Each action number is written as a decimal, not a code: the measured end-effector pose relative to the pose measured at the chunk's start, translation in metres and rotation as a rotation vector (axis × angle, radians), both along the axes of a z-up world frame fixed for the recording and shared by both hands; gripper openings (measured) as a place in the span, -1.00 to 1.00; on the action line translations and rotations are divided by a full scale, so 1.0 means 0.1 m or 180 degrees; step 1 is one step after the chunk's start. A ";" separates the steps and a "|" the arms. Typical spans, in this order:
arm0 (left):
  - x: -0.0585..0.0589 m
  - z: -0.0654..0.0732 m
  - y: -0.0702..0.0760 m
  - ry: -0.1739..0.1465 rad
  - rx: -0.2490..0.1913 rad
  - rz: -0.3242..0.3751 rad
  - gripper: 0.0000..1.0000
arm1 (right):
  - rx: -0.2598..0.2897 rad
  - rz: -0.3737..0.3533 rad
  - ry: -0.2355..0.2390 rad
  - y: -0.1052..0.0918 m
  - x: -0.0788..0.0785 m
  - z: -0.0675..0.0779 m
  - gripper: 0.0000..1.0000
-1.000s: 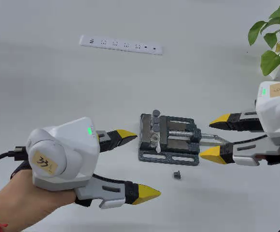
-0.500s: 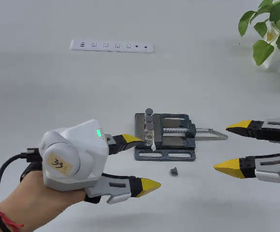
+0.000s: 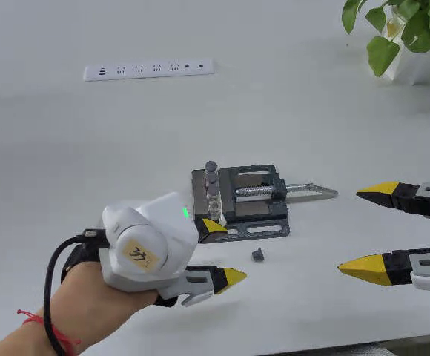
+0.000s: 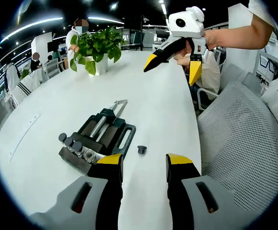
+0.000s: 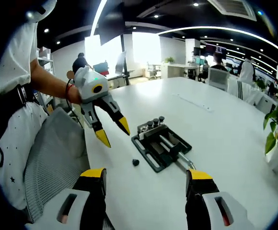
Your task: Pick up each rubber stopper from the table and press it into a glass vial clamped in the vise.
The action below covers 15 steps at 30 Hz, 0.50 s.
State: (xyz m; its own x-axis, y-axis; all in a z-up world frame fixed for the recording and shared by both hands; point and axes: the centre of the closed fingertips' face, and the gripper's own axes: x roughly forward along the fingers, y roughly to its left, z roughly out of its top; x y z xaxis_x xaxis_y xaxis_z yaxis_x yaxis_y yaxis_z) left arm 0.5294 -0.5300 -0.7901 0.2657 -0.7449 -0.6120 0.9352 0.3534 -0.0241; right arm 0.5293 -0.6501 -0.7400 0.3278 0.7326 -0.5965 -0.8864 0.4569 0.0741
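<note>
A black vise point(image 3: 253, 202) sits mid-table and clamps a row of glass vials point(image 3: 213, 185). Dark stoppers cap the far ones, and the near vial point(image 4: 88, 155) looks uncapped. One loose dark rubber stopper point(image 3: 258, 255) lies on the table just in front of the vise. My left gripper point(image 3: 224, 252) is open and empty, its tips at the vise's front-left corner, a short way left of the stopper point(image 4: 141, 149). My right gripper point(image 3: 354, 231) hovers open and empty to the right, apart from the vise point(image 5: 160, 143) and the stopper point(image 5: 135, 162).
A white power strip point(image 3: 149, 70) lies at the back left of the white table point(image 3: 89, 148). A potted plant point(image 3: 400, 30) stands at the back right corner. The vise's screw handle point(image 3: 311, 190) points toward my right gripper. Mesh chairs point(image 4: 239, 139) stand along the table's near edge.
My right gripper has drawn back to the right, away from the vise handle. My left gripper stays by the vise's front-left corner. The head camera has shifted, sliding the scene left and up.
</note>
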 end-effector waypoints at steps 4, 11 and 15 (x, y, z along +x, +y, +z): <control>0.04 -0.15 -0.05 0.0018 0.0148 -0.0061 -0.43 | 0.0056 -0.0075 -0.0014 -0.10 -0.01 -0.02 0.29; 0.06 -0.34 -0.15 0.0063 0.0341 -0.0132 -0.54 | 0.0150 -0.0150 -0.0012 -0.09 -0.06 0.01 0.32; 0.09 -0.43 -0.19 0.0082 0.0376 -0.0141 -0.59 | 0.0156 -0.0154 -0.0007 -0.11 -0.09 -0.01 0.37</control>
